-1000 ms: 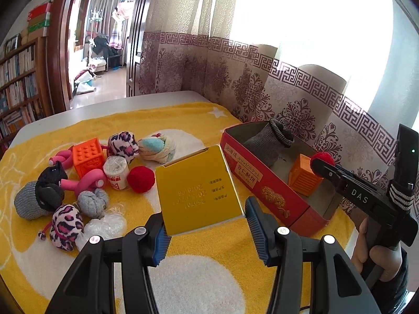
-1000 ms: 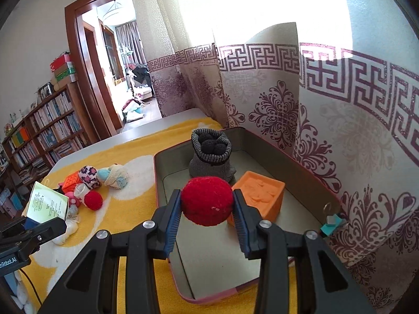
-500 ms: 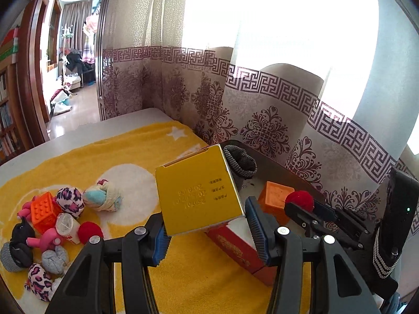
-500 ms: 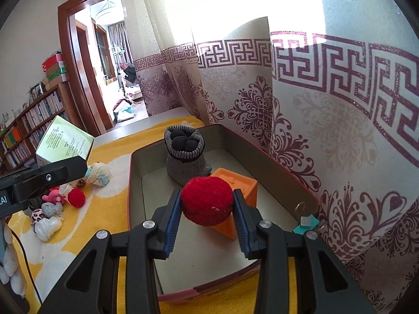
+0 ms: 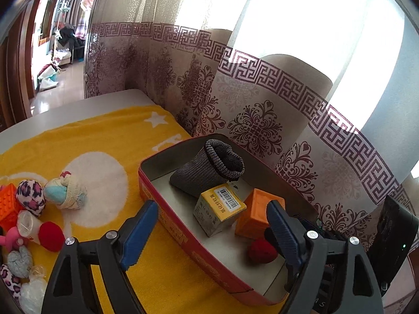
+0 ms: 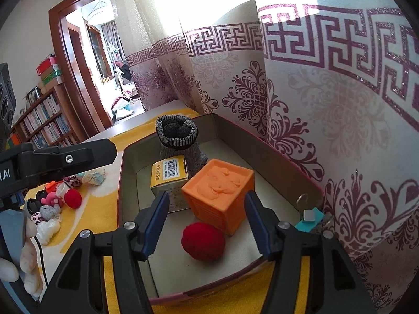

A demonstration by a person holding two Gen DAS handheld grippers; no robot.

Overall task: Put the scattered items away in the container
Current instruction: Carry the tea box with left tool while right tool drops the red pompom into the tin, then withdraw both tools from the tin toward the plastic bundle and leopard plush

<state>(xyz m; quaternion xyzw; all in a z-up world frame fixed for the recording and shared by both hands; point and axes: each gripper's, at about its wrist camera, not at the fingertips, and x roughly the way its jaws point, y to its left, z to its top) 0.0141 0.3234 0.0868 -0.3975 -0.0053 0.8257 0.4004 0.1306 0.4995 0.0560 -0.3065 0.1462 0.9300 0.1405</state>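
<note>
The red tin container (image 5: 183, 235) holds a grey rolled sock (image 5: 207, 172), an orange cube (image 5: 258, 214), a yellow box (image 5: 220, 213) and a red ball (image 5: 262, 251). My left gripper (image 5: 212, 233) hovers over its near wall. Its jaws are opening and nothing is between them; the yellow box rests on the floor beyond. My right gripper (image 6: 207, 225) is over the container's (image 6: 120, 183) near end. Its jaws are opening too, and the red ball (image 6: 203, 242) lies loose on the floor below them, next to the orange cube (image 6: 218, 191).
Several scattered items lie on the yellow blanket (image 5: 86, 136) at the left: another red ball (image 5: 51, 235), a leopard-print ball (image 5: 30, 193), an orange block (image 5: 7, 204) and a pastel bundle (image 5: 65, 191). A patterned curtain (image 5: 256, 130) hangs close behind the container. Keys (image 6: 310, 217) lie by its right corner.
Both grippers went from shut to open. The yellow box left the left jaws and the red ball left the right jaws; both now lie in the container. The left gripper swung right over it.
</note>
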